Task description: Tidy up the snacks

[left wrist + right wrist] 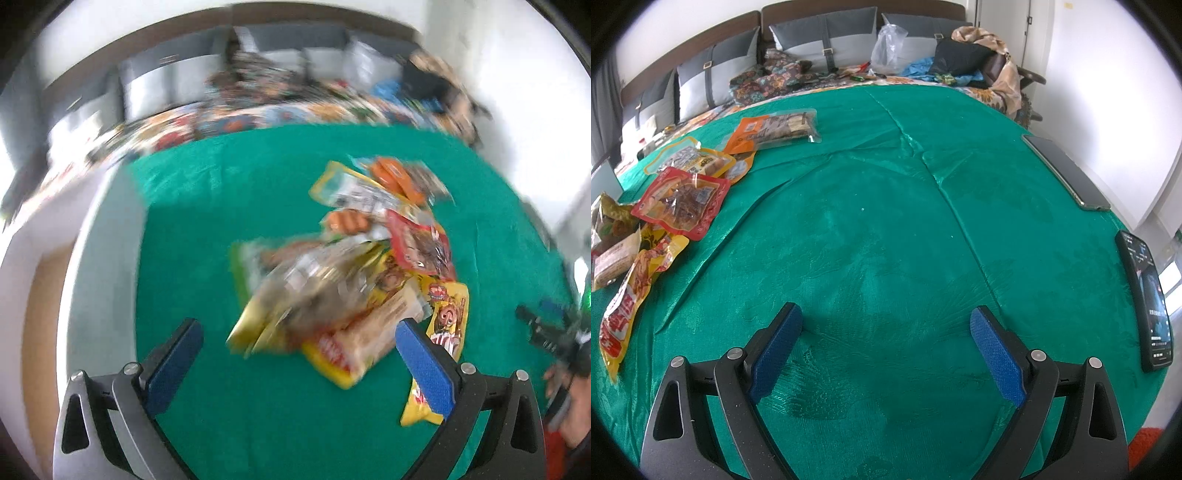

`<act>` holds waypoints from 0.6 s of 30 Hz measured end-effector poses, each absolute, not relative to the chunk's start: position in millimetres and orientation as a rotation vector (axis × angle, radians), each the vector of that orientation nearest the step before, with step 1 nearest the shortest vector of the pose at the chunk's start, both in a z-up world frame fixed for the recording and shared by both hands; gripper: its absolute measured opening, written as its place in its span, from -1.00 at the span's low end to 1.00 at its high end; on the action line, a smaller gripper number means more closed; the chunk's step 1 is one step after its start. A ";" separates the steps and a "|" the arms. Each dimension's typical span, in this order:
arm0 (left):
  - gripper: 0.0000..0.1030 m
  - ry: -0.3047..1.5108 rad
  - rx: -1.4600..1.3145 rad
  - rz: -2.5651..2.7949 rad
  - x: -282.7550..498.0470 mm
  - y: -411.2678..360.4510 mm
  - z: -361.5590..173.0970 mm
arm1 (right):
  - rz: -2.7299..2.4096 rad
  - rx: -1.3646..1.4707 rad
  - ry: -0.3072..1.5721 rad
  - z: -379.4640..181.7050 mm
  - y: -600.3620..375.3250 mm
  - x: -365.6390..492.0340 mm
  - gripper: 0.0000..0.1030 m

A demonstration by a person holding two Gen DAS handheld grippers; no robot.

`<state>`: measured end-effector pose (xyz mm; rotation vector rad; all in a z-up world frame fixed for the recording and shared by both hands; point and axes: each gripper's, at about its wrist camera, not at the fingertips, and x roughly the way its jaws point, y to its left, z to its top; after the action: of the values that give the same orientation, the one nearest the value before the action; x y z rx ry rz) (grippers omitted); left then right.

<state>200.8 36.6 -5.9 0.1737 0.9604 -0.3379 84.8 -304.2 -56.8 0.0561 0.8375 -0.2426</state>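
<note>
No word, brand or number can be read for certain in either view. The yellow snack packet at the left edge of the green cloth carries large red-and-white characters, too distorted to make out. The orange packet and the red packet bear small printed labels that are too fine to read. The lit phone screen shows tiny lines of text, also illegible. The left wrist view is motion-blurred, so its packet printing is unreadable.
</note>
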 end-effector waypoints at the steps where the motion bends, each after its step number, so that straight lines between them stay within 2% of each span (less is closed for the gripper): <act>1: 0.99 0.987 0.237 -0.373 212.9 24.4 -9.6 | -0.242 0.056 0.837 -57.0 -302.9 84.9 0.83; 6: 0.98 1.127 0.315 -0.432 258.4 3.2 -34.3 | -0.242 0.056 0.838 -56.8 -303.2 84.9 0.83; 7: 0.89 1.151 0.297 -0.440 263.2 3.0 -38.2 | -0.242 0.057 0.838 -56.9 -302.7 85.0 0.83; 8: 0.63 1.171 0.273 -0.456 266.5 3.4 -41.6 | -0.242 0.056 0.838 -56.7 -303.7 84.8 0.83; 11: 0.27 1.148 0.250 -0.455 263.1 5.9 -38.9 | -0.242 0.057 0.838 -56.7 -303.9 84.8 0.83; 18: 0.21 1.066 0.083 -0.419 213.7 52.0 -15.7 | -0.240 0.059 0.838 -56.8 -303.6 85.0 0.84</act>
<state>213.7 52.0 -15.7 0.0831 1.0657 -0.4195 85.0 -303.6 -56.8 0.0594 0.8377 -0.2405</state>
